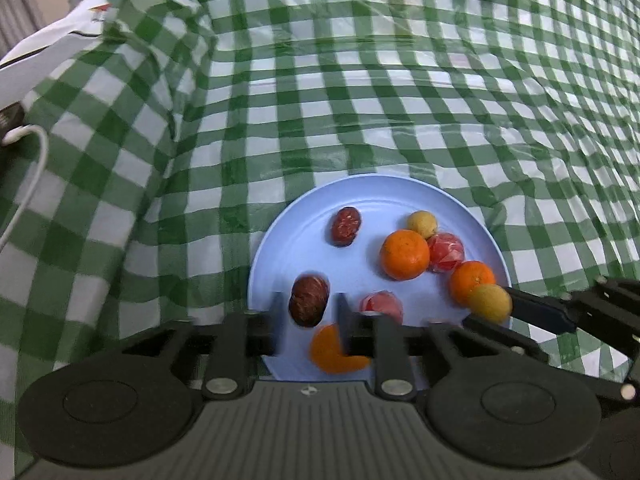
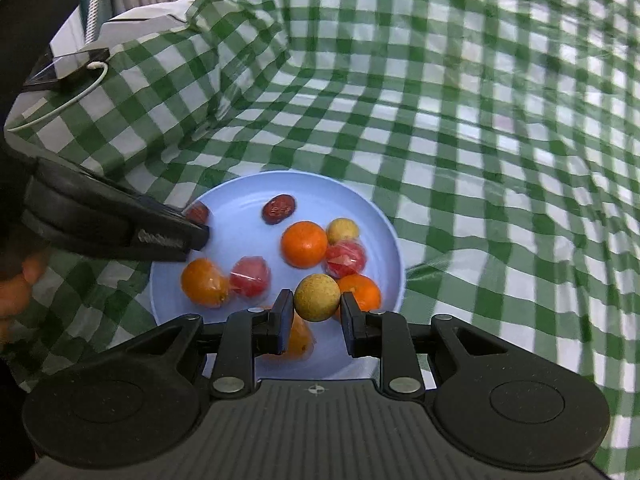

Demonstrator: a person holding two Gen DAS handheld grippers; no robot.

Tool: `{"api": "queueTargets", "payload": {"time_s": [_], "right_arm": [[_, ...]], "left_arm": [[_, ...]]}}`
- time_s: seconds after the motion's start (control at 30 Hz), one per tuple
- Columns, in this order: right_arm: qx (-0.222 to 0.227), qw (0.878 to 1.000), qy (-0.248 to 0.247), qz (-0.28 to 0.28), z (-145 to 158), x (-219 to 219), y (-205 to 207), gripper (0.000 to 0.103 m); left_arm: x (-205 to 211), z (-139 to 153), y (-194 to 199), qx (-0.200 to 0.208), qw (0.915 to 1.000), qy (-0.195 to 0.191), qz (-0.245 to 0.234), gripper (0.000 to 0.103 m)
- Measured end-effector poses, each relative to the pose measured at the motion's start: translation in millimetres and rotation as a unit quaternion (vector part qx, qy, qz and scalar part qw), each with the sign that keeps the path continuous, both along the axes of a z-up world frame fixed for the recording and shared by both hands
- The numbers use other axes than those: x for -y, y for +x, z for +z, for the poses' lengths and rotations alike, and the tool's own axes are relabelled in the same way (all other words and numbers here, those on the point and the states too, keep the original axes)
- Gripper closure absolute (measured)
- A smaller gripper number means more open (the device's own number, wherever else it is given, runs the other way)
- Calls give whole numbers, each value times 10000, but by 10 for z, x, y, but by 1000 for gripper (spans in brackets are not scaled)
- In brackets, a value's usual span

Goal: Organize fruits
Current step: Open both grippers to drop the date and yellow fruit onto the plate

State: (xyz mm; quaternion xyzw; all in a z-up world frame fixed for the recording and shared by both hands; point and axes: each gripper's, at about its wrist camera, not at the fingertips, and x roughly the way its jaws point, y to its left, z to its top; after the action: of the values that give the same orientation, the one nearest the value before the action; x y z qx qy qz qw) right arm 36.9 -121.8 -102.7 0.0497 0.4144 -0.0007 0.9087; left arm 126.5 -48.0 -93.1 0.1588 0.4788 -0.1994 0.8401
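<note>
Green-check cloth [image 1: 360, 100] open beyond blue plate [image 1: 280, 240], R jaws grip yellow fruit [image 2: 317, 297], L jaws apart, empty

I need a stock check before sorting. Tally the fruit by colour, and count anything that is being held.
Oranges: 4
Red wrapped fruits: 2
Dark red dates: 2
Yellow fruits: 2, one of them held in the right gripper
Total: 10
</note>
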Motion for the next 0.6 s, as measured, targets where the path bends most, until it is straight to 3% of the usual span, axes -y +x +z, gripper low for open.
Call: {"api": "queueTargets", "payload": {"time_s": [0.03,0.1,0.17,0.3,0.6], "right_arm": [[-14,10000,14,24,2,11,21,68],[-6,10000,-56,-36,29,26,44,31],[69,9998,-142,-147,95,42,9,22],[77,9994,-249,-208,237,41,-190,9],[194,9992,-321,-164,543,-166,-859,1]], "left_arm": [[1,14,-14,82,10000,-5,-45,16],[-6,84,-80,429,9991,4,-33,1],[-22,164,-158,625,9979,47,-134,0],[-119,297,-332,520,9985,142,-68,0],[-393,624,-989,536,9983,11,245,0]]}}
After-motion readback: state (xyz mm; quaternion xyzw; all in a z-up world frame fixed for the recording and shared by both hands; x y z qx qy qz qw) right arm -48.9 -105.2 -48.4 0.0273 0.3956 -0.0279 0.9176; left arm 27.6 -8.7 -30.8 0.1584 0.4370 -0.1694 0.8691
